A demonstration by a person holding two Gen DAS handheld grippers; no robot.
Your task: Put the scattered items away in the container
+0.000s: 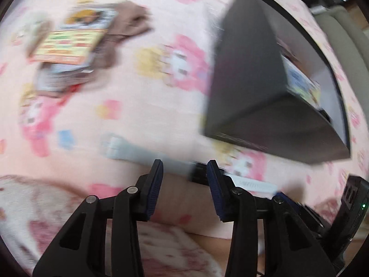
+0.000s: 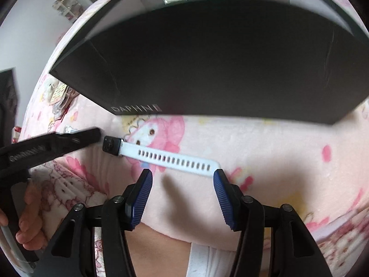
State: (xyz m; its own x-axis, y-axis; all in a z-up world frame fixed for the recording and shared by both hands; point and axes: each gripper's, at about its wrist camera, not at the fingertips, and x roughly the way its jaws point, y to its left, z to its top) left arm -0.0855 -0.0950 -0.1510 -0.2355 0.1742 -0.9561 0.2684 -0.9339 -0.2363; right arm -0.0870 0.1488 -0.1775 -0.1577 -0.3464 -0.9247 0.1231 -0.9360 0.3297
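A watch lies flat on the pink cartoon-print blanket: a black body (image 2: pixel 111 146) and a white strap with holes (image 2: pixel 175 159). My right gripper (image 2: pixel 183 173) hovers over the strap's free end, open, with only blanket between its blue pads. Beside the watch body is the tip of my left gripper (image 2: pixel 96 135), held by a hand (image 2: pixel 30 219). The left wrist view is blurred; there my left gripper (image 1: pixel 185 164) is open and holds nothing, with the grey-white strap (image 1: pixel 124 147) just beyond it. The black open box (image 2: pixel 207 57) stands right behind the watch.
A pile of colourful packets (image 1: pixel 69 41) and a brown item (image 1: pixel 131 20) lie on the blanket, left of the box (image 1: pixel 265 80). A blue-white packet (image 1: pixel 299 80) sits inside the box. A patterned pink-and-white fabric (image 1: pixel 34 207) covers the near edge.
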